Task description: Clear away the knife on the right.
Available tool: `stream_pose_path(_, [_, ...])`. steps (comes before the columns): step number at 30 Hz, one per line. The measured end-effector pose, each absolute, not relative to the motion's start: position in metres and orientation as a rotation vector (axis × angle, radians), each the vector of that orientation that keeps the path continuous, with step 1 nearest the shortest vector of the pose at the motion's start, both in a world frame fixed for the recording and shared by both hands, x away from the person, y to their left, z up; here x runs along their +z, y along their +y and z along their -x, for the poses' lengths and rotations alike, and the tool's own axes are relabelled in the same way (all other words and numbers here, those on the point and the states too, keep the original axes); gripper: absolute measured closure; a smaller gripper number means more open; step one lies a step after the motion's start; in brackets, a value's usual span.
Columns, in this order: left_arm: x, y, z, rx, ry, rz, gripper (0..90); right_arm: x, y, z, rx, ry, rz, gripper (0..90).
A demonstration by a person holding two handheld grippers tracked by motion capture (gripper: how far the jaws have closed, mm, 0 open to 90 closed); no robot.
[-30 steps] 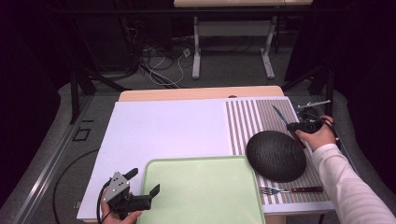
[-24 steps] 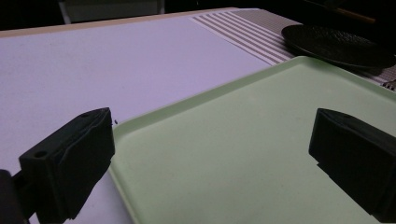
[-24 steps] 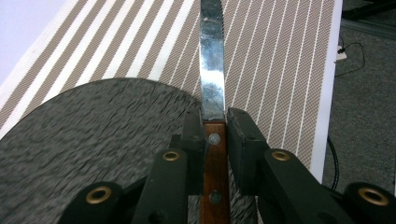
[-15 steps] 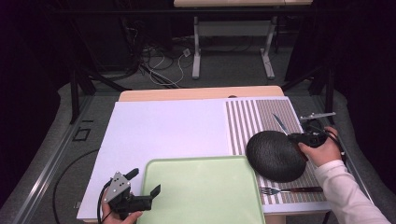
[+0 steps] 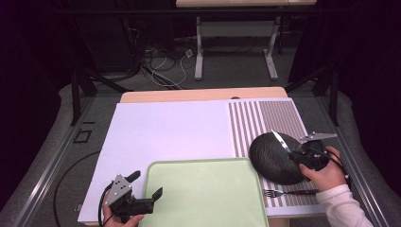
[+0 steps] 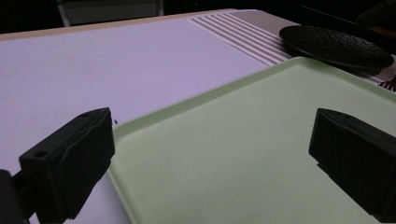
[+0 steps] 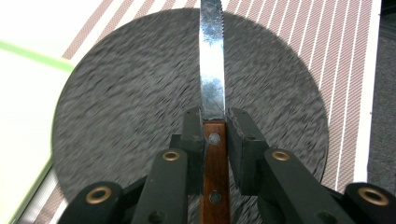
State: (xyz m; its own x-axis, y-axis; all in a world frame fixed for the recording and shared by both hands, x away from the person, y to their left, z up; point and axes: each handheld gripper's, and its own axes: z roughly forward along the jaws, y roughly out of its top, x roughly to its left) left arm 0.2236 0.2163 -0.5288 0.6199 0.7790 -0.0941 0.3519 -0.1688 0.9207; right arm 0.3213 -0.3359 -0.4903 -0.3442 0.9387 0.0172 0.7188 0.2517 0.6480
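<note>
Right gripper [image 5: 299,152] has carried the knife [image 7: 212,79] from the striped mat's [image 5: 265,118] far right in over the plate [image 5: 272,158]; left gripper [image 5: 144,189] unmoved. Jaws clamp the wooden, riveted handle, and the serrated steel blade points out above the round, dark, textured plate. Left gripper is open, idle at the smooth green tray's [image 5: 203,198] near-left corner. Fork [image 5: 288,192] lies flat on the mat beside the tray. Judged: knife picked up, not yet placed; fork untouched.

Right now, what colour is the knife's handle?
Reddish-brown wood with metal rivets on the knife's handle, clearest in the right gripper view.
</note>
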Motion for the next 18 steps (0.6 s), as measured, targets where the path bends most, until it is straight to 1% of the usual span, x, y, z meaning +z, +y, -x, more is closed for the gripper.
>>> stream_pose_path(11, [-0.529, 0.216, -0.223, 0.495, 0.923, -1.766, 0.6, -0.491, -0.319, -0.278, 0.866, 2.164, -1.462, 77.2])
stream_pose_path(18, [-0.529, 0.216, -0.223, 0.498, 0.924, -1.762, 0.6, -0.491, -0.301, -0.261, 0.896, 2.183, -1.405, 77.2])
